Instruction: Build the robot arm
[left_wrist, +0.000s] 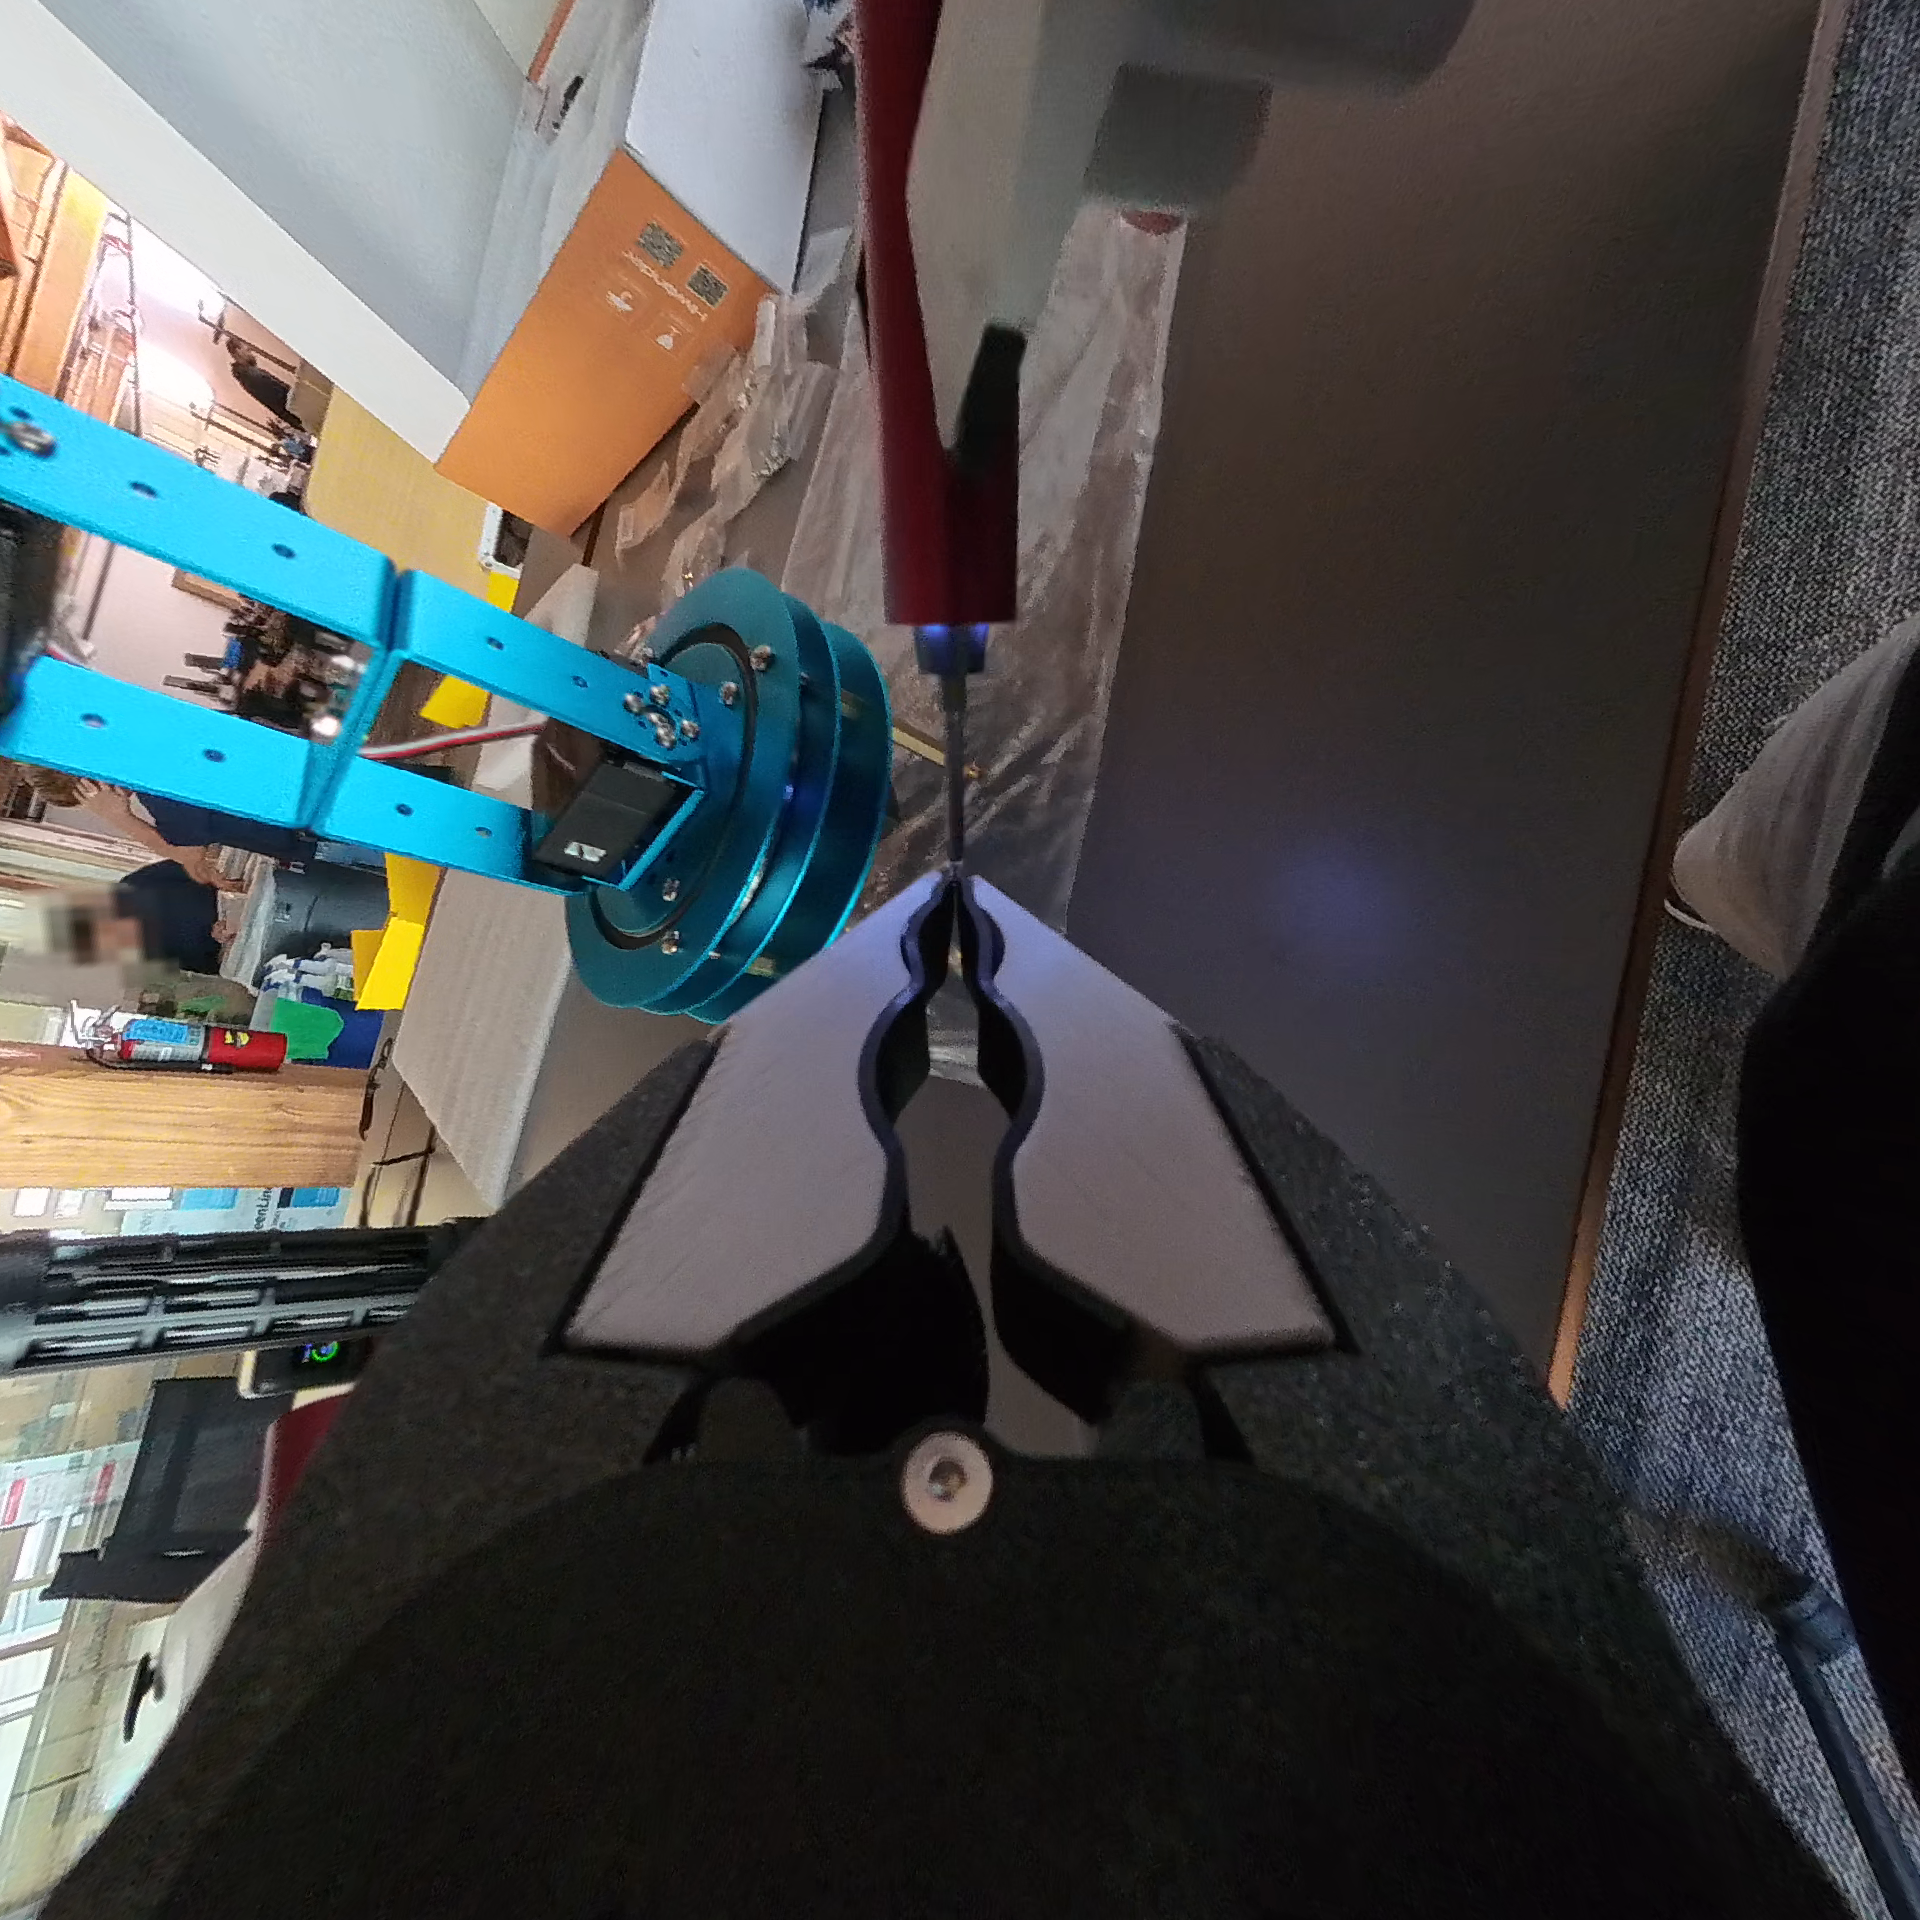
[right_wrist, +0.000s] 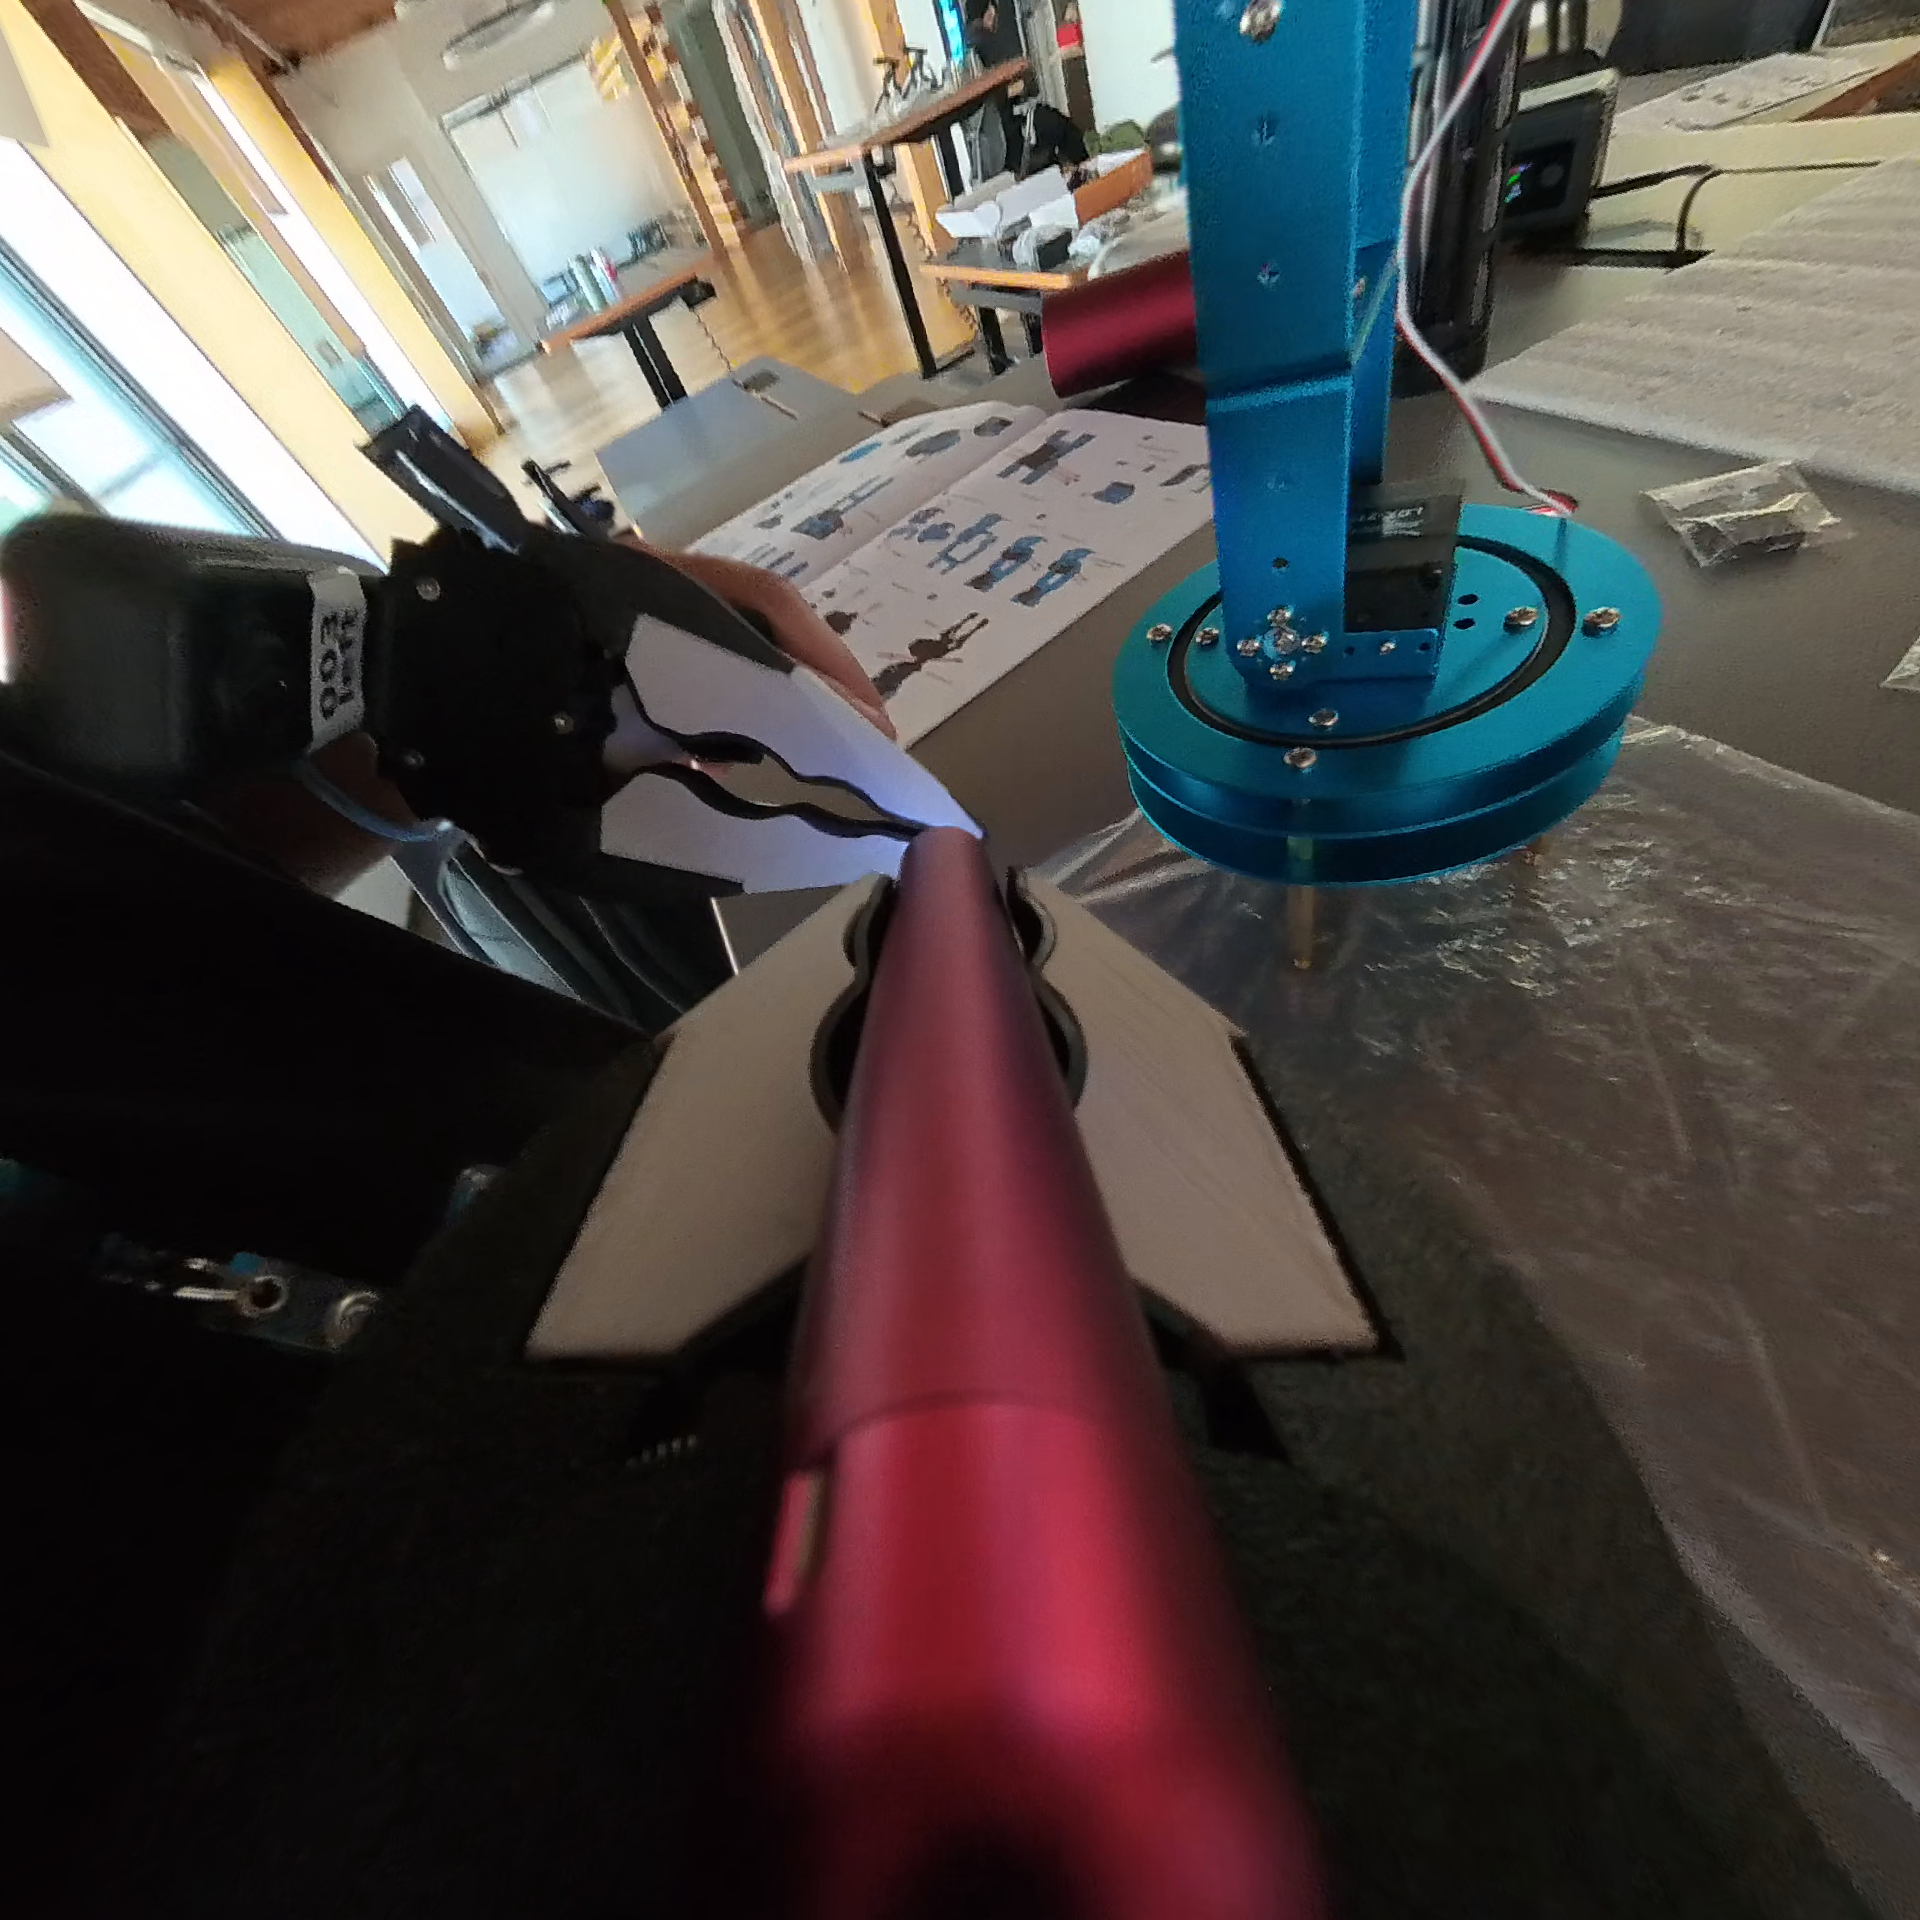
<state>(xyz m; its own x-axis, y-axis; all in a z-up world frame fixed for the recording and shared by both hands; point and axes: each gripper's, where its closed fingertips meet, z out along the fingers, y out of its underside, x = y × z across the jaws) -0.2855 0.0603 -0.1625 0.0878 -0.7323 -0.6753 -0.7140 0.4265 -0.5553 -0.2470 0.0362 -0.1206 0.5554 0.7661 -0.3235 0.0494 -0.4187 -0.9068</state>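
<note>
My right gripper (right_wrist: 951, 894) is shut on a dark red electric screwdriver (right_wrist: 935, 1299) that lies lengthwise between its fingers and points forward. In the left wrist view the screwdriver (left_wrist: 925, 416) comes in from the top with a thin dark bit (left_wrist: 954, 769) at its end. My left gripper (left_wrist: 954, 883) is shut, its tips pinching the end of that bit. It also shows in the right wrist view (right_wrist: 935, 826), meeting the screwdriver's tip from the left. A blue metal robot arm on a round blue base (right_wrist: 1382, 727) (left_wrist: 727, 821) stands just beside both grippers.
An open instruction booklet (right_wrist: 966, 540) lies on the dark table (right_wrist: 1039, 800) behind the grippers. Clear plastic sheeting (right_wrist: 1558, 987) lies under the base. A small parts bag (right_wrist: 1745, 525) and white foam sheets (right_wrist: 1714, 312) are at the right. An orange box (left_wrist: 613, 332) stands farther off. The tips of one gripper are about 7 cm away from the tips of the other.
</note>
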